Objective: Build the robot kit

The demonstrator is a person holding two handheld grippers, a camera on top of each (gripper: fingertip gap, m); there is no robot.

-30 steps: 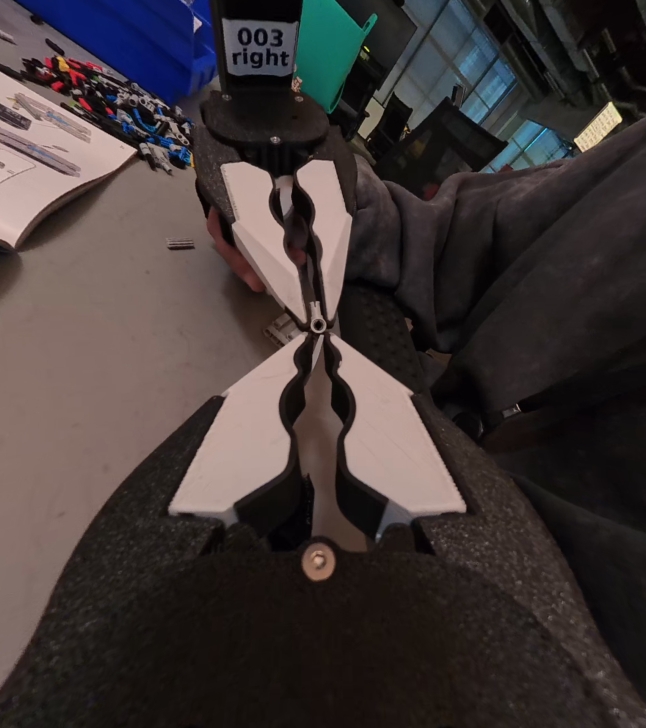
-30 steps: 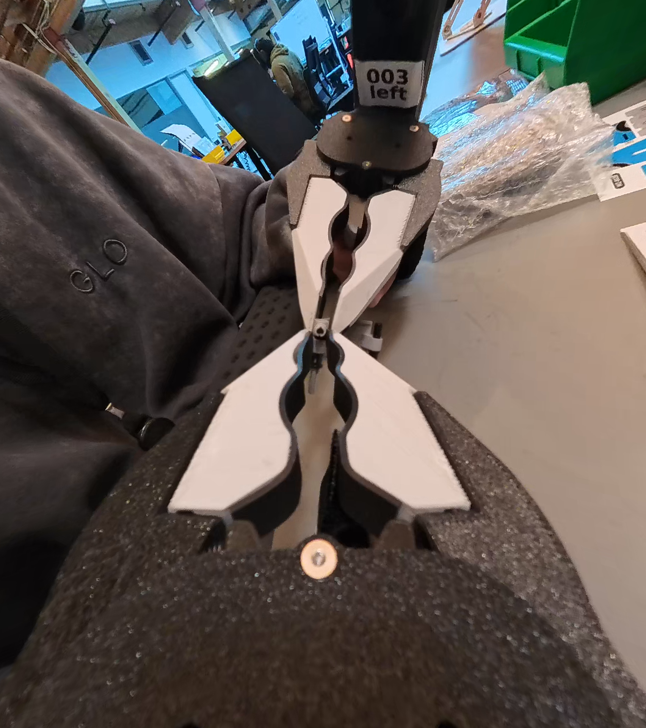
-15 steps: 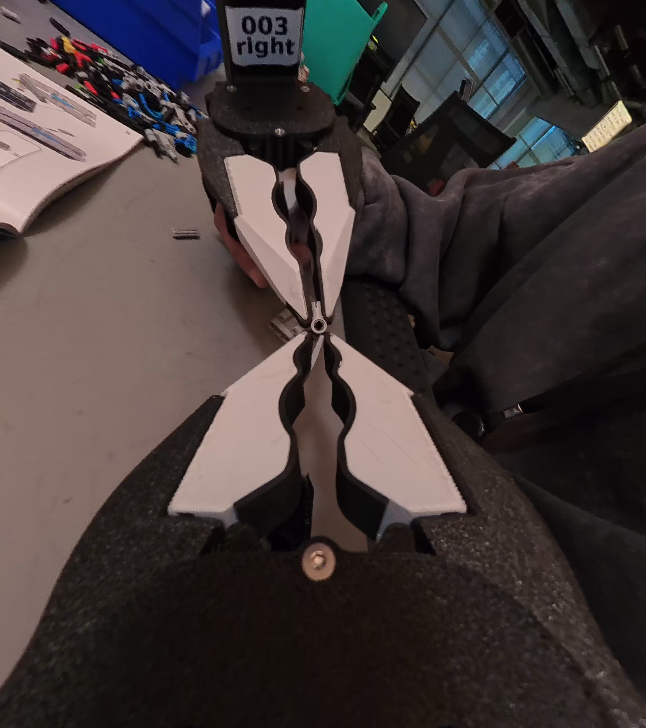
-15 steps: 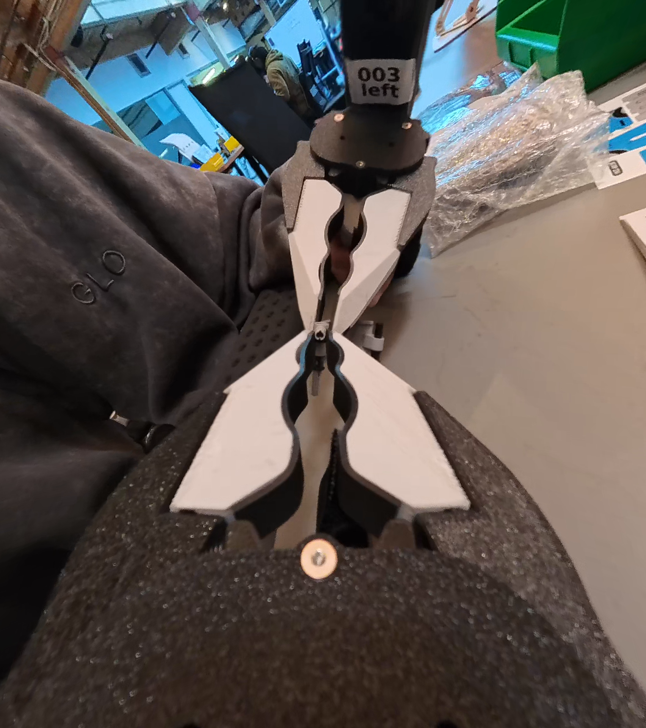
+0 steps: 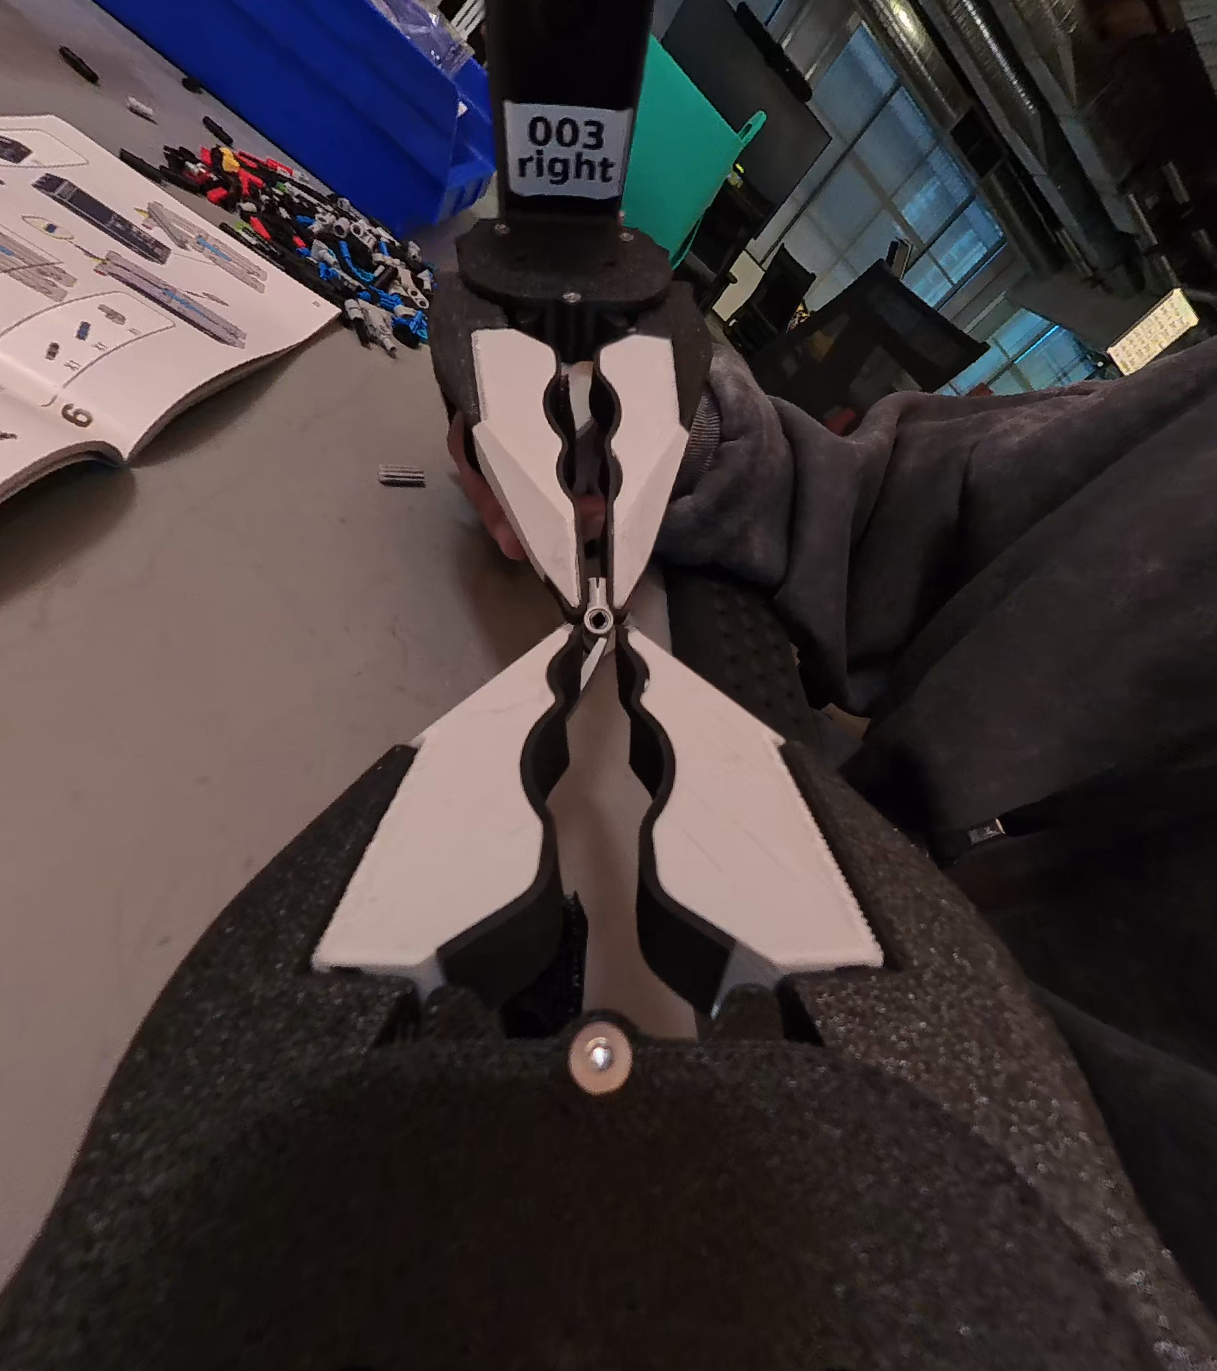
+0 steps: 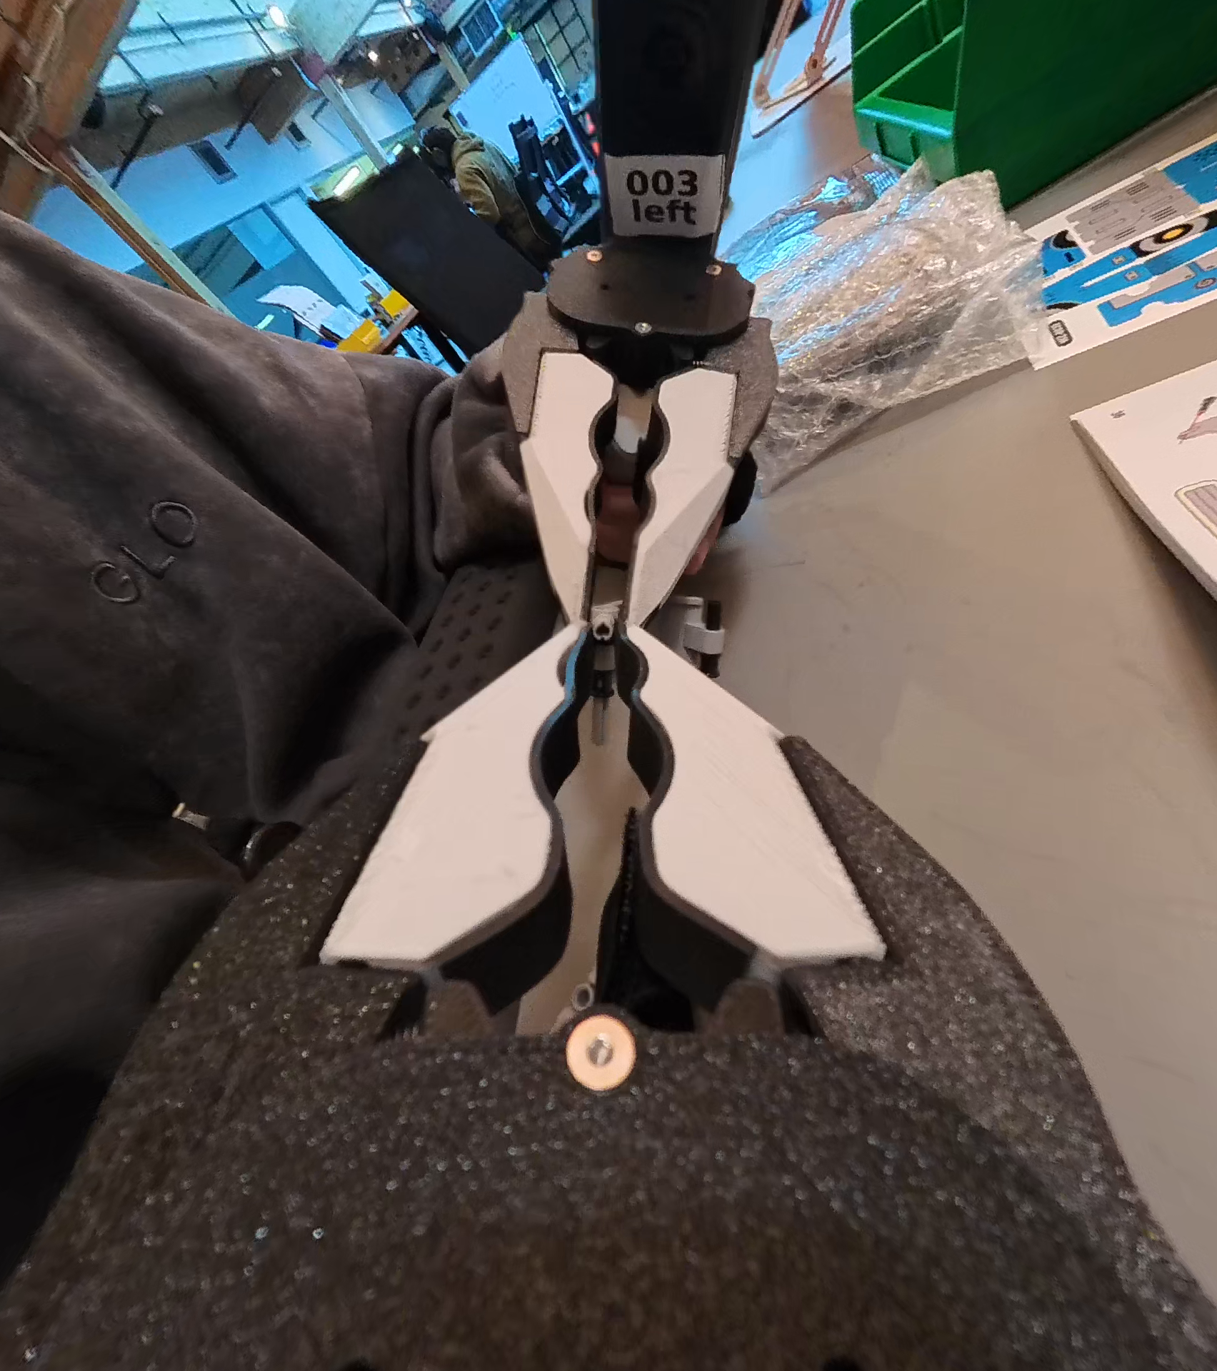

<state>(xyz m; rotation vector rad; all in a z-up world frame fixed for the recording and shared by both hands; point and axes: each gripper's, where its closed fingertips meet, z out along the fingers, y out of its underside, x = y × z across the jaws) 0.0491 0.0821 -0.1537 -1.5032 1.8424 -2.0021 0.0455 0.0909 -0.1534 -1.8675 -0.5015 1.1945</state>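
Two grippers met tip to tip above the table [image 5: 145,705] in the left wrist view. The left gripper [image 5: 596,639] had its jaws clenched on a small grey piece [image 5: 596,619] with a round hole. The right gripper [image 5: 596,587] faced it, pinching the same spot from the far side. We could not tell whether one part or two joined parts sat between them. An open instruction booklet [image 5: 71,297] lay to the left, with a heap of small coloured parts [image 5: 309,222] and a blue bin [image 5: 338,81] beyond it. One dark grey part [image 5: 401,475] lay alone near the right gripper.

From the right wrist view, the right gripper [image 6: 602,647] was likewise clamped tight on the small grey piece [image 6: 602,630], and a thin pin [image 6: 598,712] ran back between its jaws. The left gripper [image 6: 607,602] closed on it from opposite. A crumpled plastic bag [image 6: 887,282], a green bin [image 6: 1036,89] and a sticker sheet [image 6: 1169,252] lay behind.

Compared with a moment earlier, little had changed: both grips had stayed shut and touching, and only the background had slid slightly.
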